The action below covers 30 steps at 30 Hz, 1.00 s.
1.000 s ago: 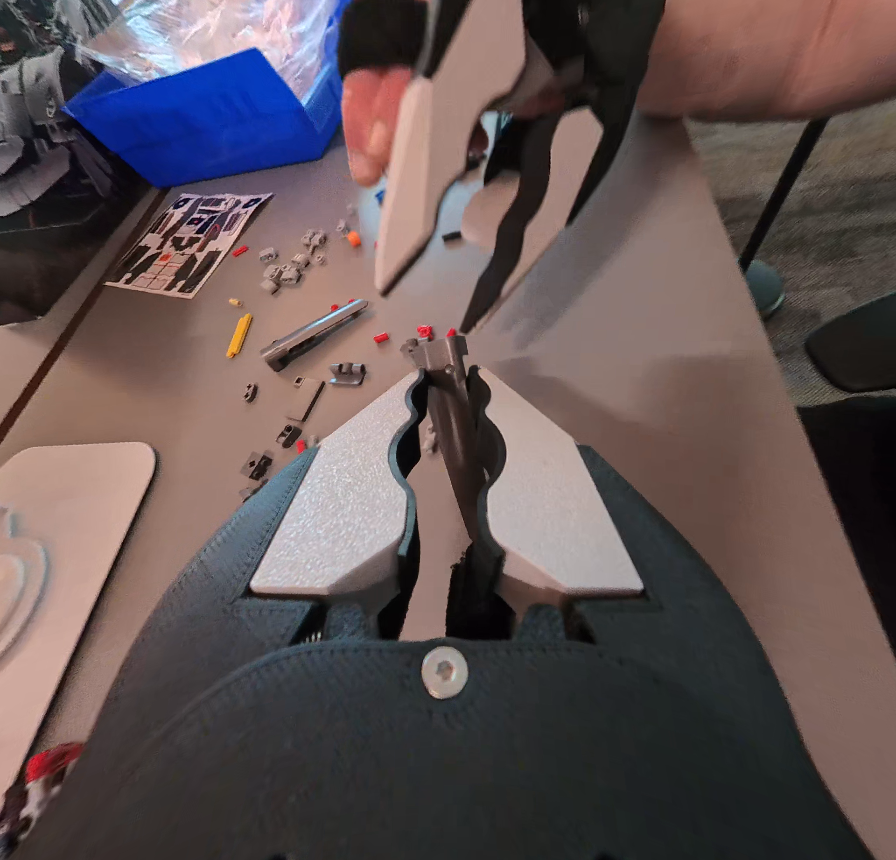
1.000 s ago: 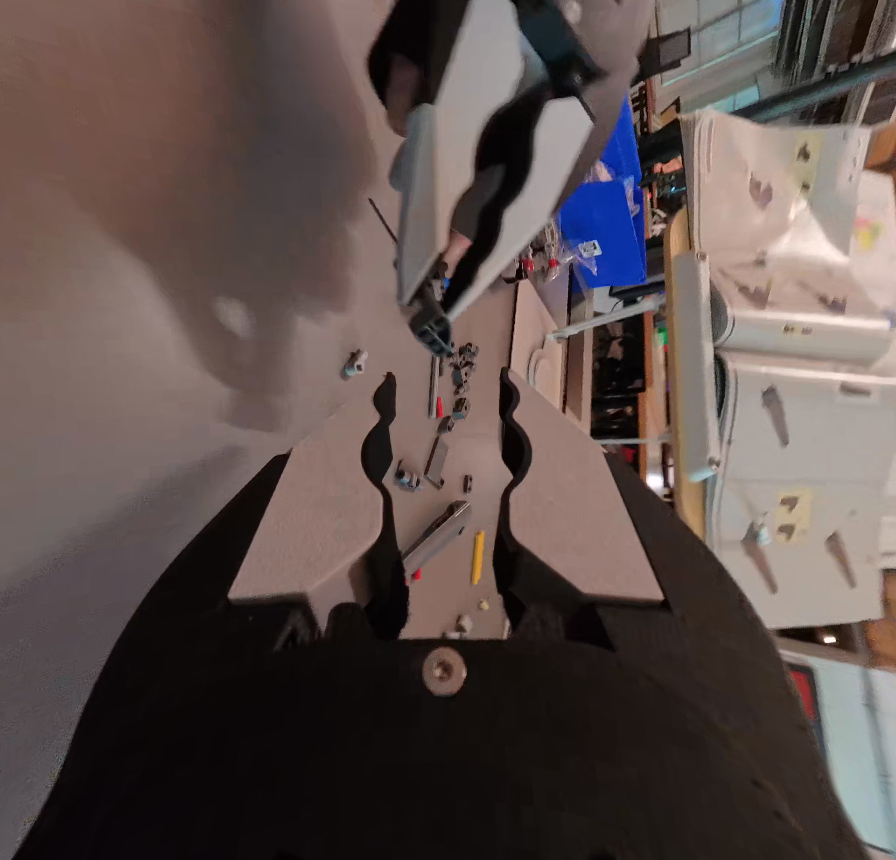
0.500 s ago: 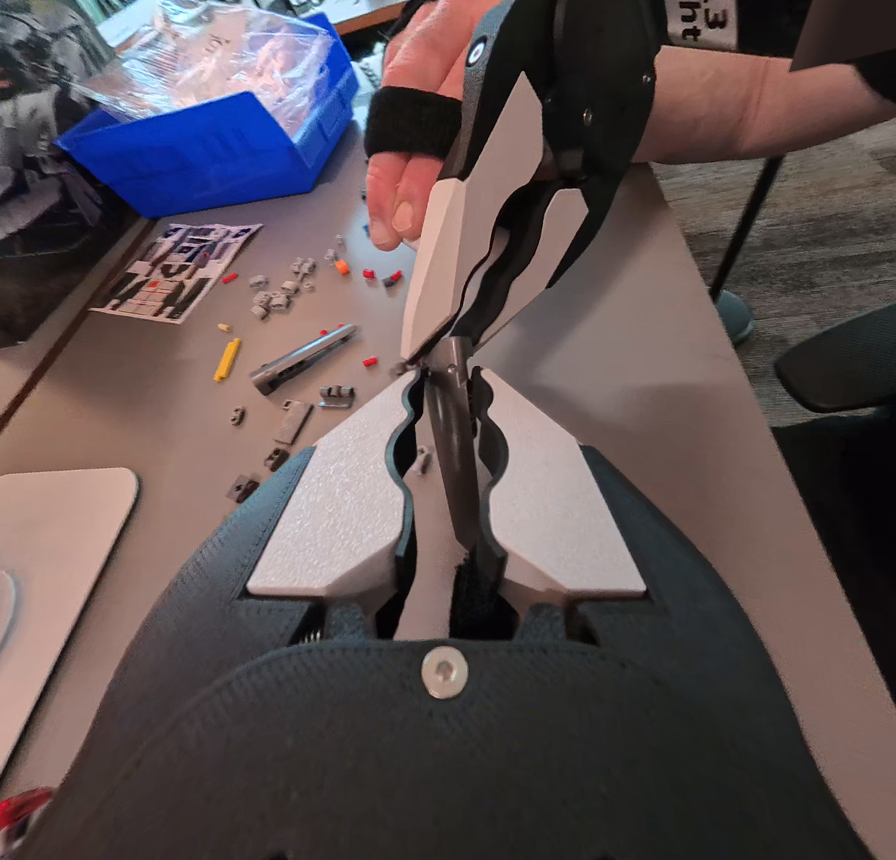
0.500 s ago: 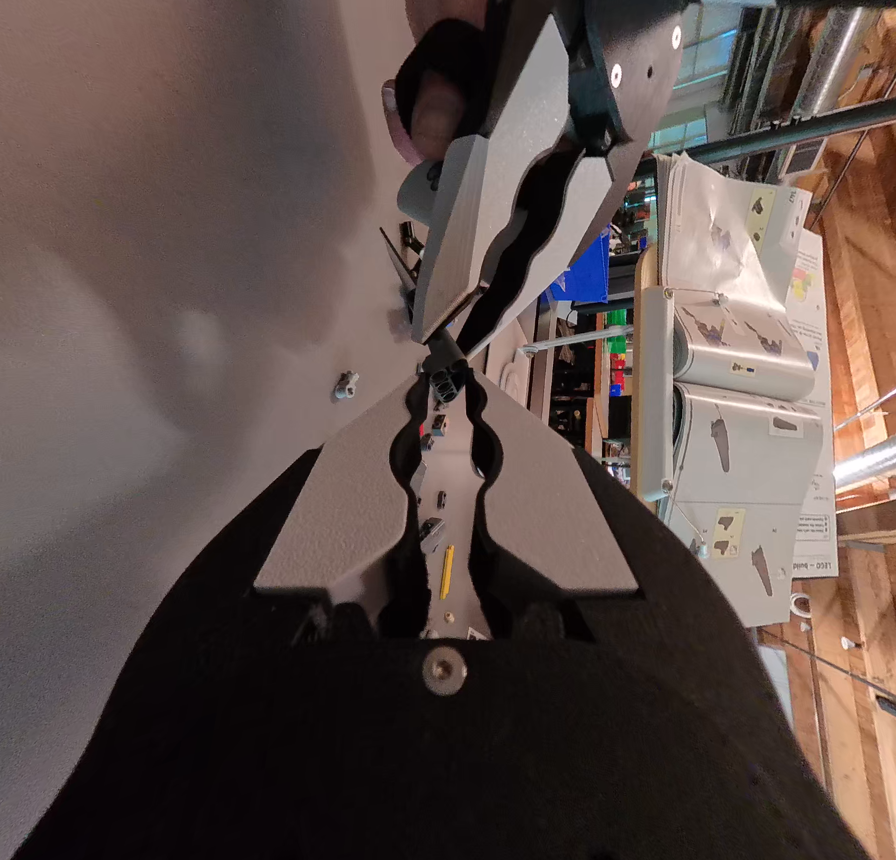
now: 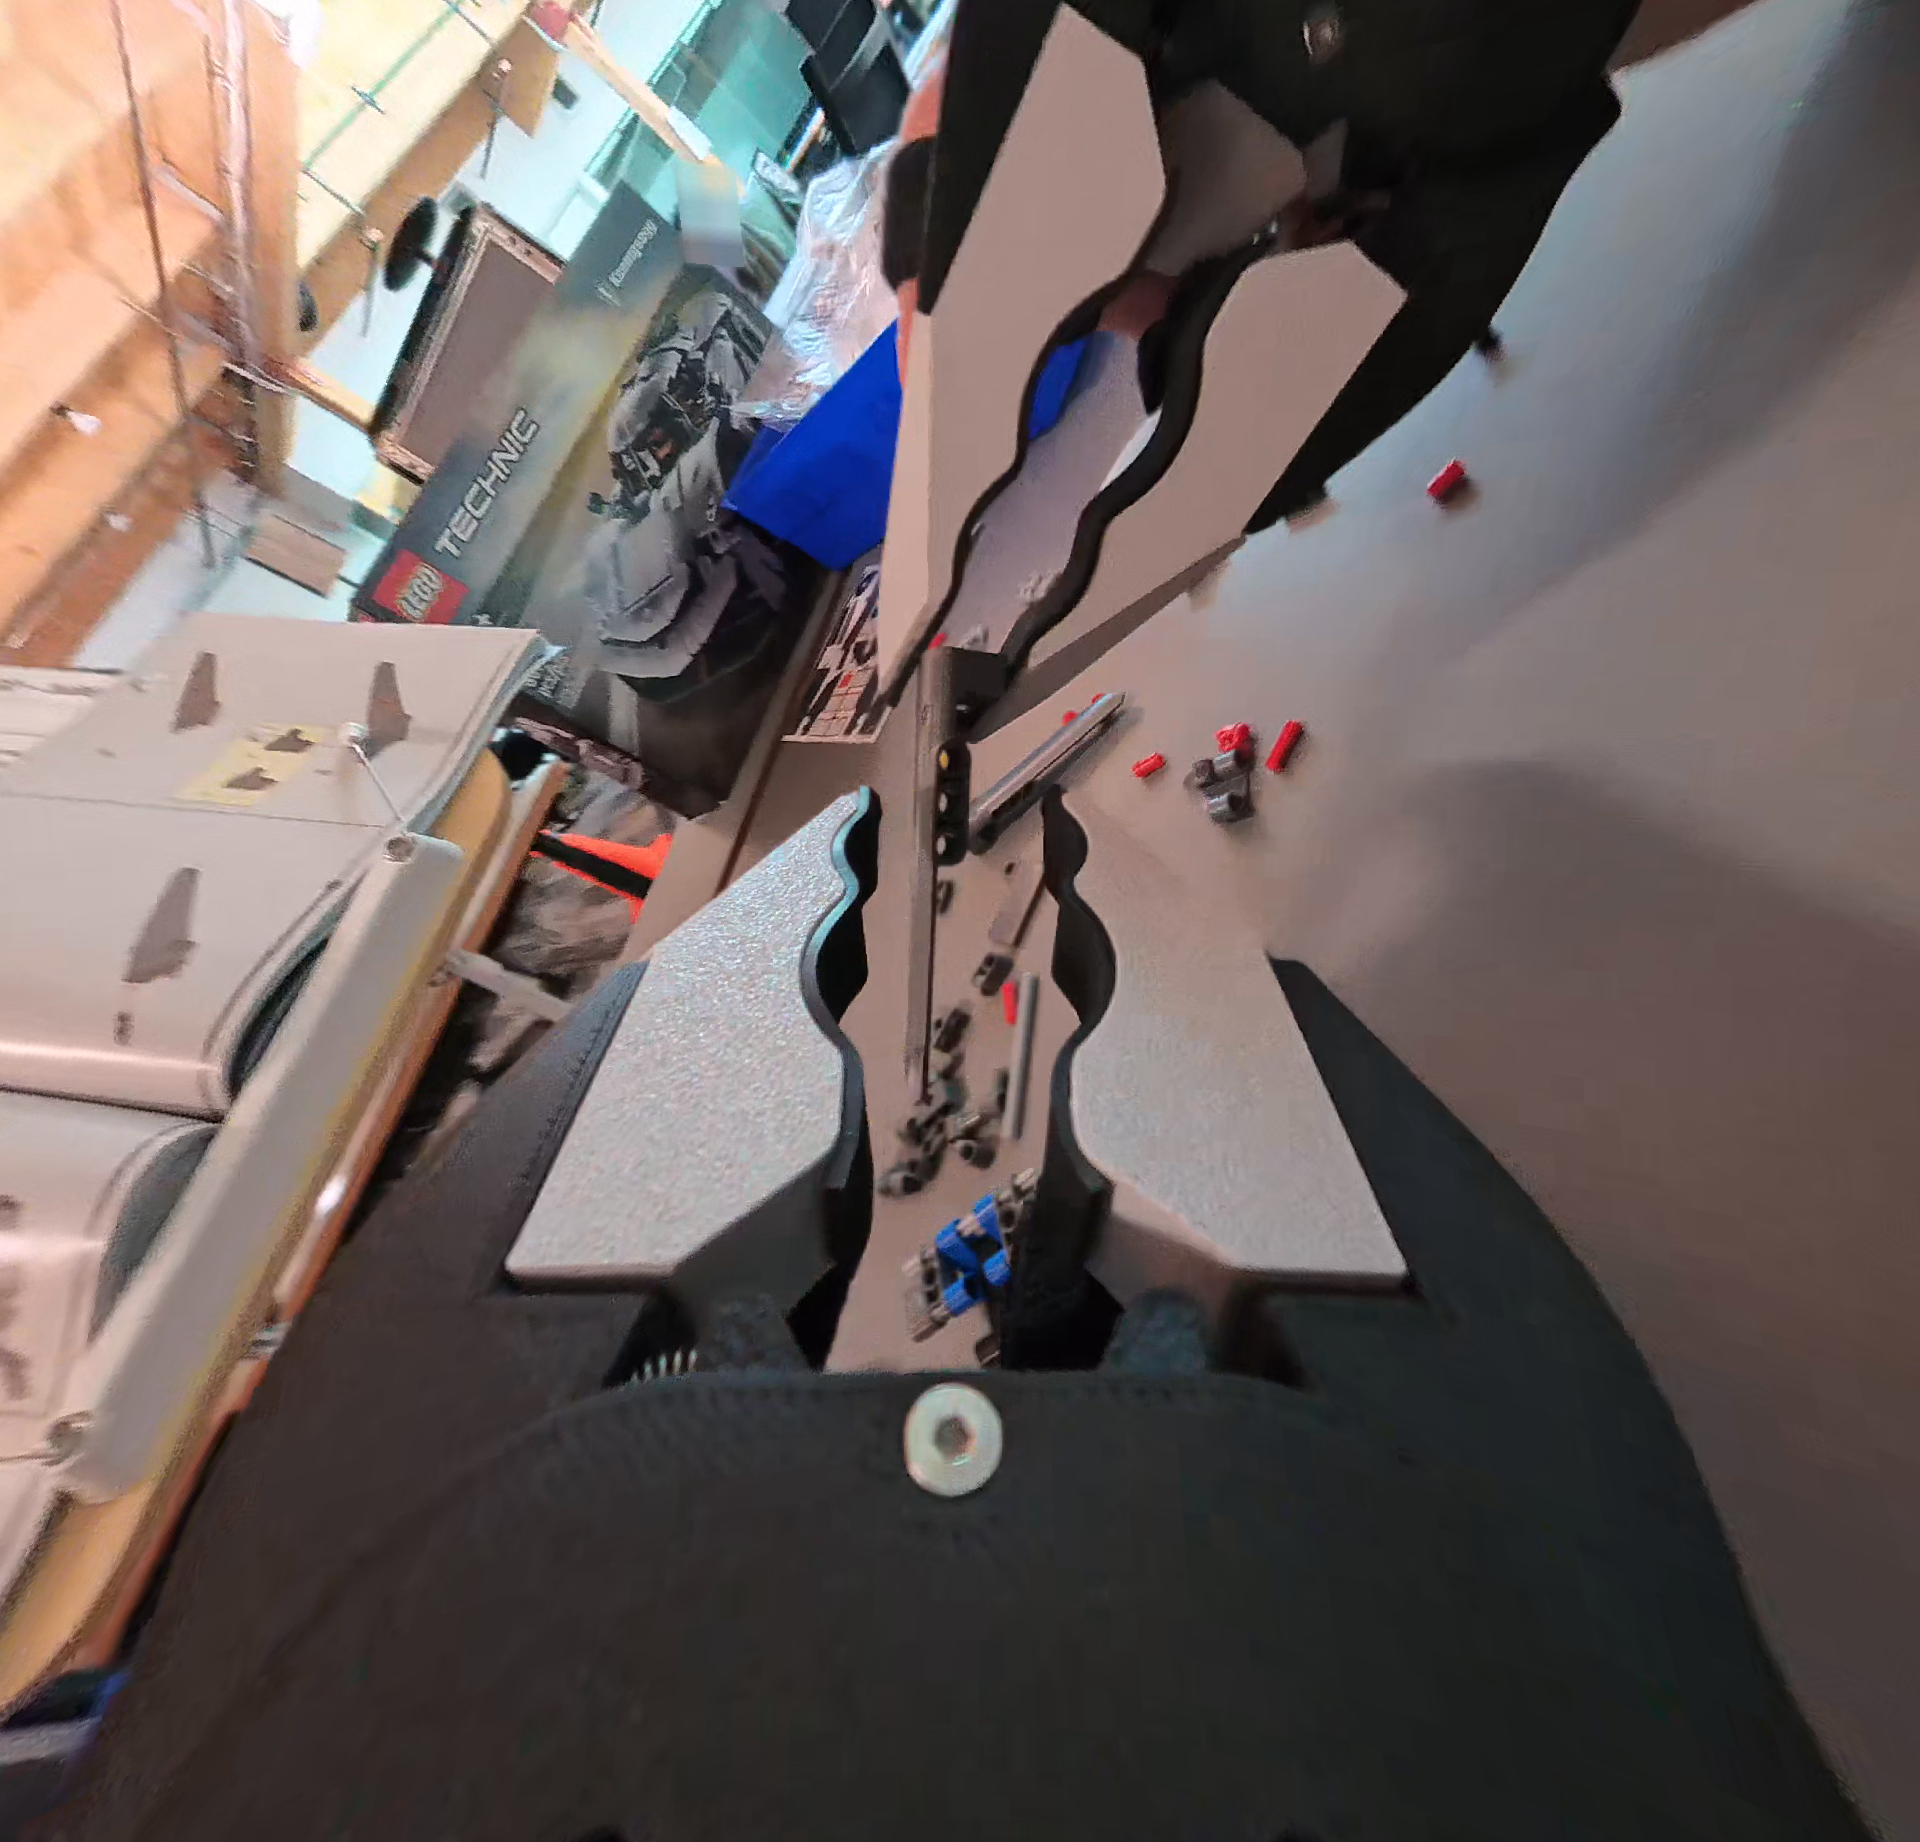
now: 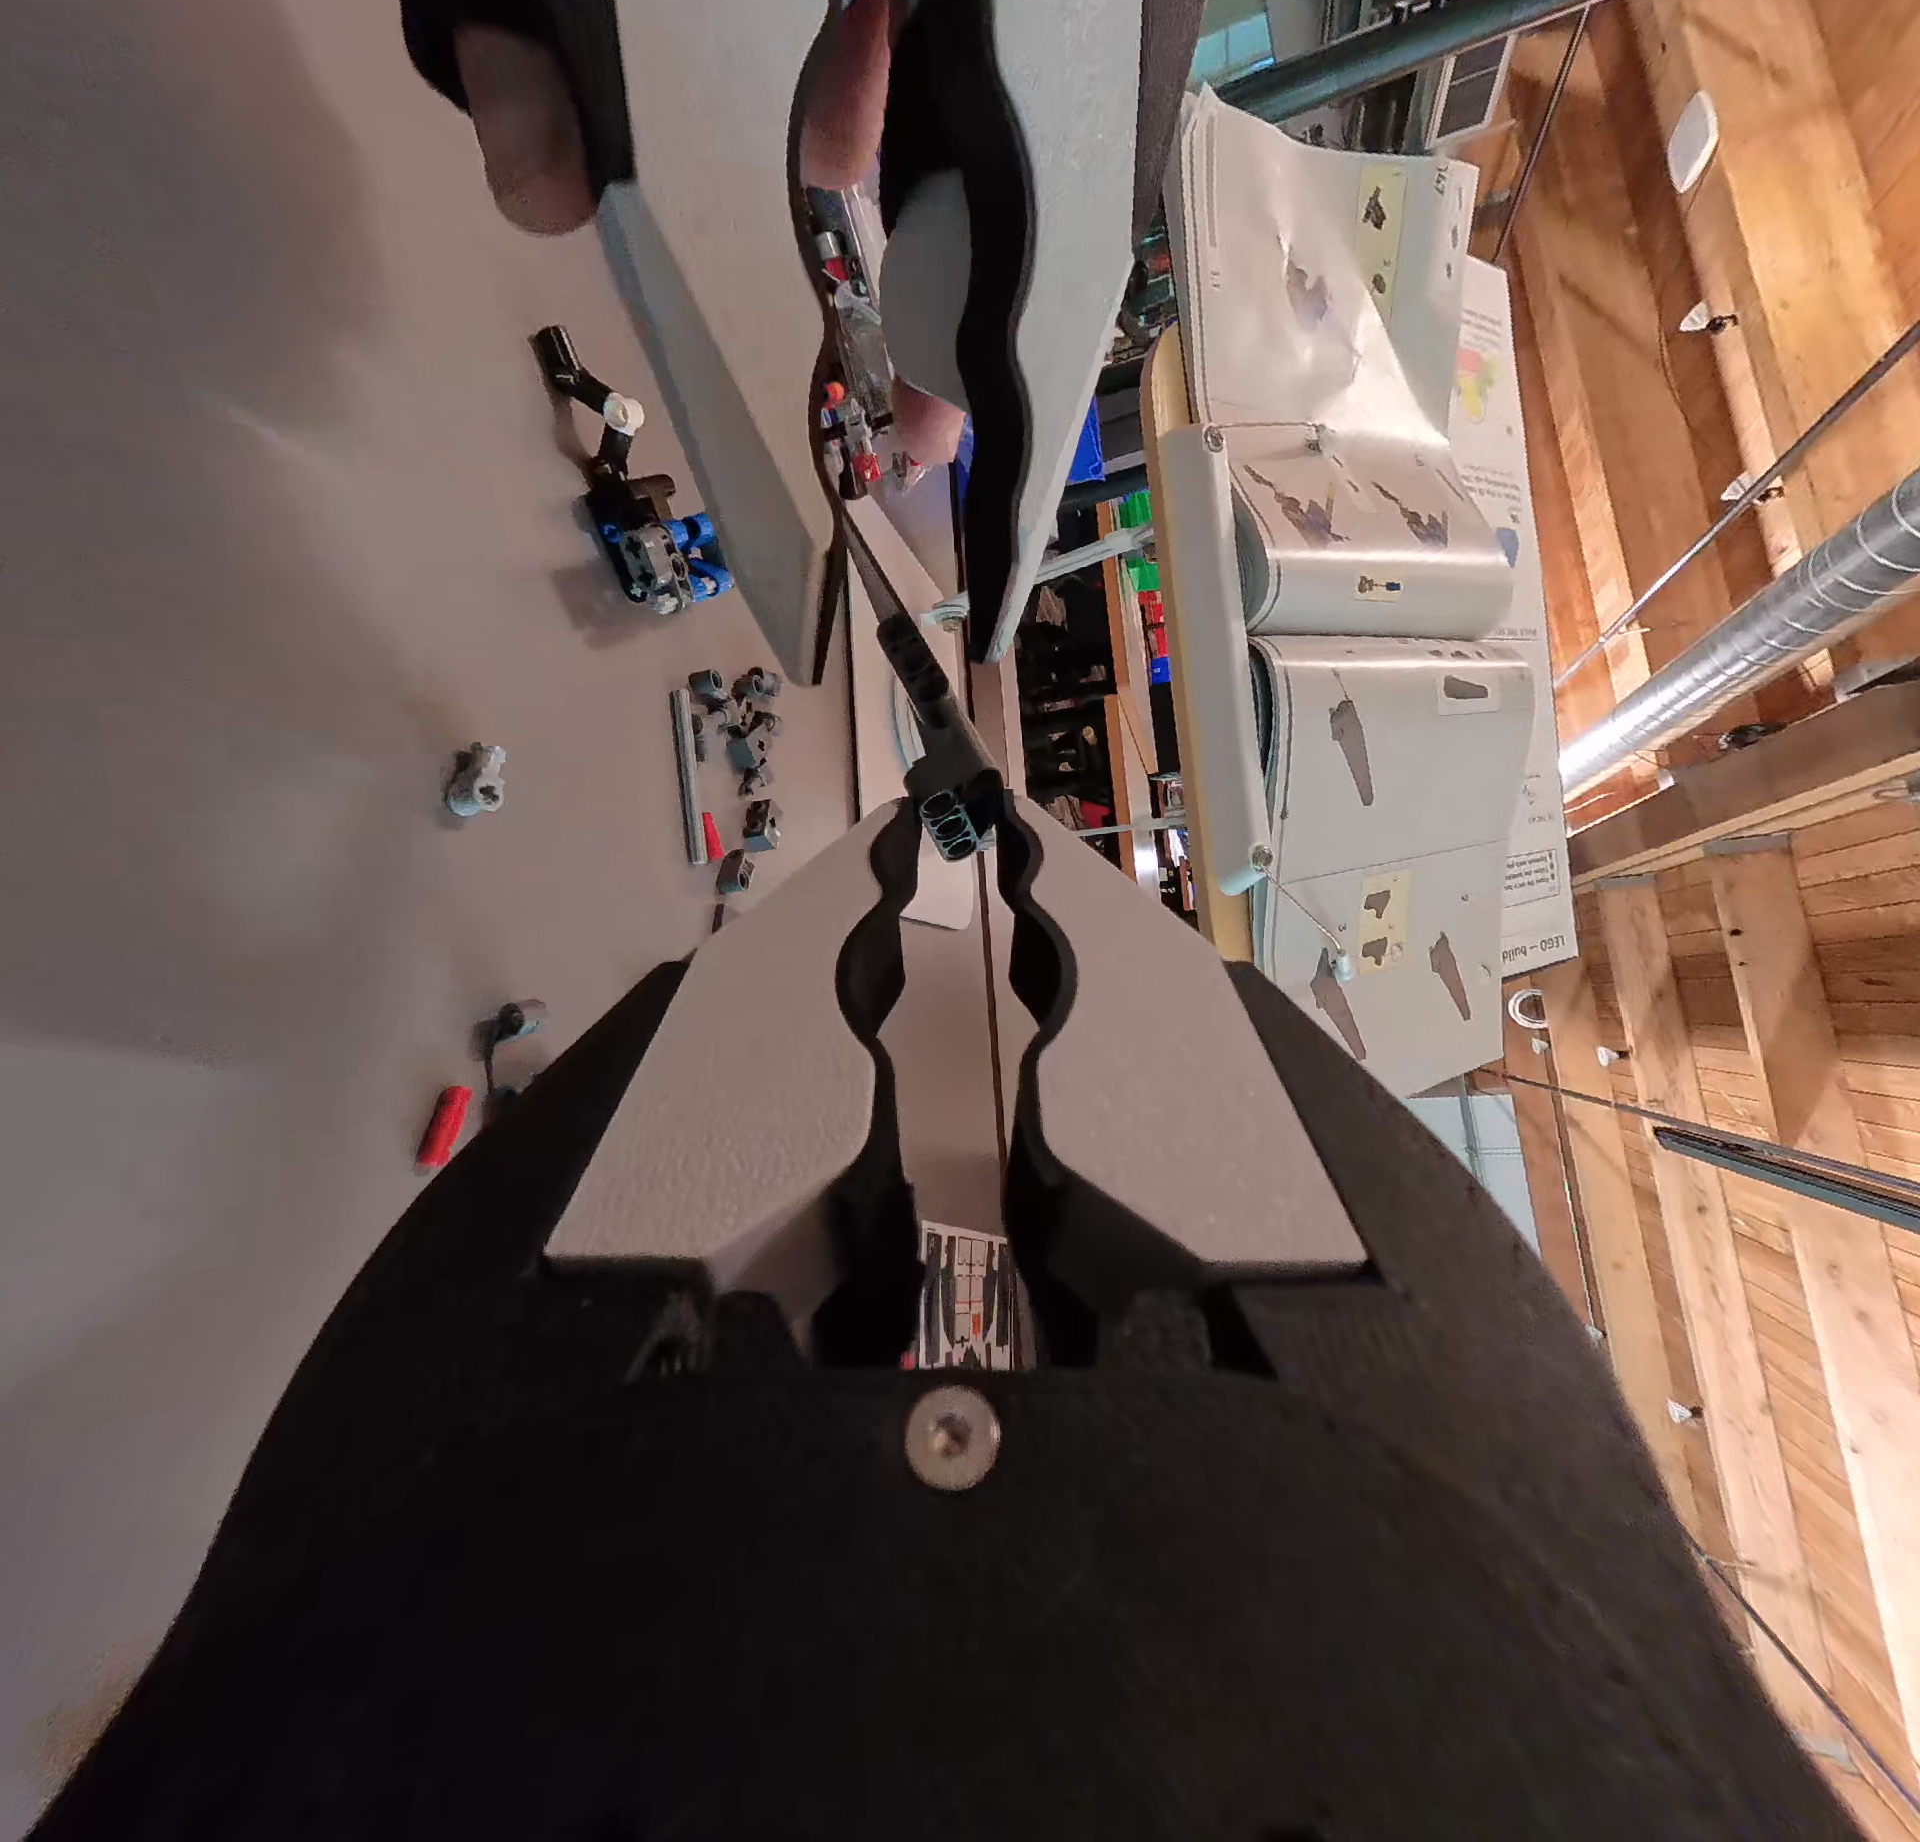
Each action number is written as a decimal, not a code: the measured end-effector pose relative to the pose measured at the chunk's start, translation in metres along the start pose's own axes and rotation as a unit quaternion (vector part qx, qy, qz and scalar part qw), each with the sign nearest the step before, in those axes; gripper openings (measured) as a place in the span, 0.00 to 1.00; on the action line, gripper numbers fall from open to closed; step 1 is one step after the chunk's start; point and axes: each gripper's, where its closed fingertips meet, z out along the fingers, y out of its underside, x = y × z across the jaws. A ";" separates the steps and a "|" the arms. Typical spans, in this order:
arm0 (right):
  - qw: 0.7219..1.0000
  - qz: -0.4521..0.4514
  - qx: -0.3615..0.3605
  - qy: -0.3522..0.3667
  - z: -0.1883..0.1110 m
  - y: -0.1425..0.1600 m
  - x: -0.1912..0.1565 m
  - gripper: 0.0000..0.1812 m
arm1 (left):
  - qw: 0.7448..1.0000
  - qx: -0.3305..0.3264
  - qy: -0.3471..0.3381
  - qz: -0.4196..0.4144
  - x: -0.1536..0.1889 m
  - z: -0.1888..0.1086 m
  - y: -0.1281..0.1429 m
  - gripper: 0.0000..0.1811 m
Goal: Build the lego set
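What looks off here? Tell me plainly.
Nothing broken or spilled. One oddity: the right gripper pinches the long dark beam by its very end only, while the left gripper stands open around it.

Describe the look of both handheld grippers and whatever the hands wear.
Both the left gripper and the right gripper have black textured bodies, a silver screw at centre, and pale grey wedge-shaped jaws lined with wavy black pads. Black straps wrap the hands' fingers behind them. No cables show.
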 end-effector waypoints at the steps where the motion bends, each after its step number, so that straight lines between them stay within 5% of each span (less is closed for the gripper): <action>1: 1.000 -0.001 0.002 -0.002 0.000 -0.001 -0.002 0.07 | 1.000 -0.009 -0.008 0.015 0.001 0.001 0.002 0.14; 7: 1.000 -0.009 0.016 -0.004 -0.001 -0.010 -0.005 0.07 | 0.997 -0.034 -0.047 0.059 -0.004 0.005 0.008 0.03; 13: 0.988 0.099 0.107 -0.043 -0.017 -0.029 0.007 0.16 | 0.997 0.079 -0.017 0.007 -0.008 -0.011 -0.020 0.03; 20: 0.941 0.225 0.224 -0.116 -0.040 -0.056 0.013 0.06 | 0.985 0.168 0.027 -0.030 -0.001 -0.024 -0.043 0.03; 30: 0.935 0.237 0.233 -0.123 -0.041 -0.061 0.014 0.04 | 0.981 0.173 0.050 -0.066 0.004 -0.018 -0.042 0.03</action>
